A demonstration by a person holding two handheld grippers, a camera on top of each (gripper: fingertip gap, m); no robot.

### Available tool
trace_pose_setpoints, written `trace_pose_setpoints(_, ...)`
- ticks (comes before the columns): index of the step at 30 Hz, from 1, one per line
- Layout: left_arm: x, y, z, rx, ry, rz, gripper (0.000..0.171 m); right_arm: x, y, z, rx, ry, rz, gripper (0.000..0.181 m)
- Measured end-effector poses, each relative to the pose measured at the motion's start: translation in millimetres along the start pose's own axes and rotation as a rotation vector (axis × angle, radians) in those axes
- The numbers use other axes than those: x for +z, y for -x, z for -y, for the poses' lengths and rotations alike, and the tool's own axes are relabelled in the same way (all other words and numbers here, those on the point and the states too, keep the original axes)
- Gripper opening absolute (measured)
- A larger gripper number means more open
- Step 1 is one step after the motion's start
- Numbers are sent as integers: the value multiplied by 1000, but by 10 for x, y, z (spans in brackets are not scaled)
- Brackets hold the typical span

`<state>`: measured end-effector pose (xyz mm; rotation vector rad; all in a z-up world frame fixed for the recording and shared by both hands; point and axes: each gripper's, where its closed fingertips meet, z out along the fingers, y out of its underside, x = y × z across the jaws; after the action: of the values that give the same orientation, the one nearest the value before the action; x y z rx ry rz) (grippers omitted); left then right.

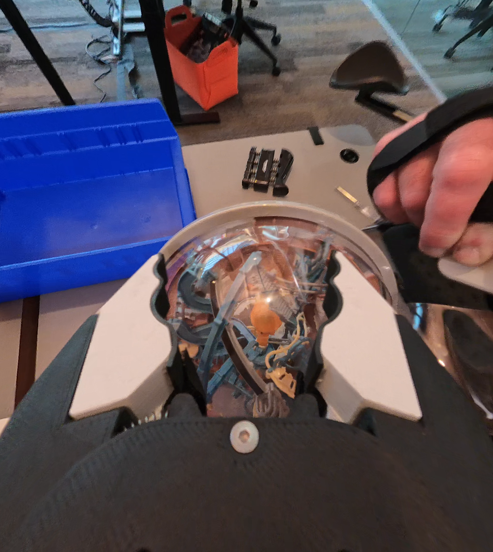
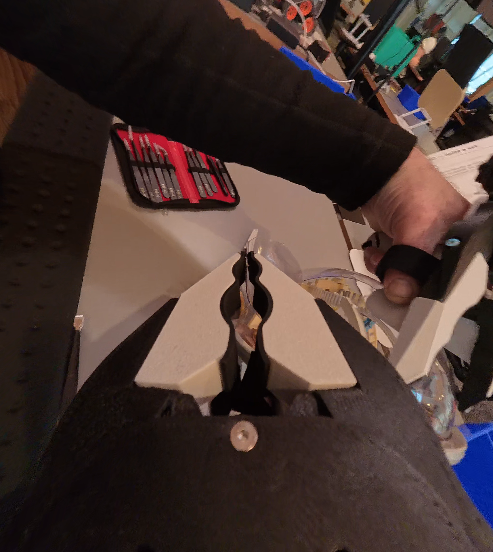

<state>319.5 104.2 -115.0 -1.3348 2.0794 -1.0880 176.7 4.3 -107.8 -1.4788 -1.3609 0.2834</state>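
Note:
My left gripper (image 1: 246, 286) is shut on a clear plastic ball (image 1: 257, 298) with a grey ring around it. Inside the ball are blue tracks, tan parts and an orange figure. The fingers press its left and right sides. My right gripper (image 2: 246, 258) is shut on a thin clear plastic edge (image 2: 249, 274) at the ball's side. In the left wrist view a hand (image 1: 448, 185) holds the right gripper against the ring's right rim. In the right wrist view the ball (image 2: 338, 292) shows beside the left gripper's white finger (image 2: 436, 322), which a hand (image 2: 412, 215) holds.
A blue bin (image 1: 75, 209) stands left of the ball on the pale table (image 1: 299, 167). A black bit holder (image 1: 266, 170) lies behind it. An open red tweezers case (image 2: 176, 170) lies on the table under a dark sleeve (image 2: 239, 104). An orange bag (image 1: 206, 59) and office chairs stand on the floor beyond. It is some 30 cm from my right tips to the open red tweezers case (image 2: 176, 170).

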Motion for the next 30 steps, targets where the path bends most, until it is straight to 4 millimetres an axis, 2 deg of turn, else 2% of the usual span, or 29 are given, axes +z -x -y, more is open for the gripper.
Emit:
trace_pose_setpoints(2, 84, -74, -39, 26, 40, 17, 121, -68, -26, -28, 31, -18, -15, 0)
trace_pose_setpoints(6, 95, -188, -62, 111, 107, 96, 123, -220, -135, -157, 89, -20, -57, 0)
trace_pose_setpoints(9, 96, -244, -70, 170, 148, 144, 116, -249, -108, -196, 116, -48, -39, 0)
trace_pose_setpoints(11, 96, -242, -42, 197, 152, 174, 105, -252, -62, -176, 132, -79, -9, 0)
trace_pose_setpoints(13, 71, -156, -1, 197, 135, 236, 88, -253, -42, -157, 122, -88, 2, 0)
trace_pose_setpoints(16, 64, -62, 23, 179, 104, 281, 82, -209, -7, -150, 111, -71, 30, 0)
trace_pose_setpoints(19, 76, 52, 7, 167, 84, 330, 82, -64, 39, -156, 94, -28, 53, 0)
trace_pose_setpoints(25, 76, 95, -14, 153, 76, 359, 83, 250, 230, -276, 42, 107, 145, 0)
trace_pose_setpoints(26, 62, 121, -15, 144, 74, 379, 81, 283, 303, -271, 37, 107, 188, 0)
trace_pose_setpoints(27, -12, 295, 53, 145, 36, 495, 57, 337, 487, -180, 30, 64, 281, 0)
trace_pose_setpoints(28, -59, 446, 63, 127, 22, 567, 44, 472, 707, -169, -3, 87, 353, 0)
trace_pose_setpoints(30, -50, 419, 118, 101, -3, 515, 41, 762, 957, -364, -48, 213, 397, 0)
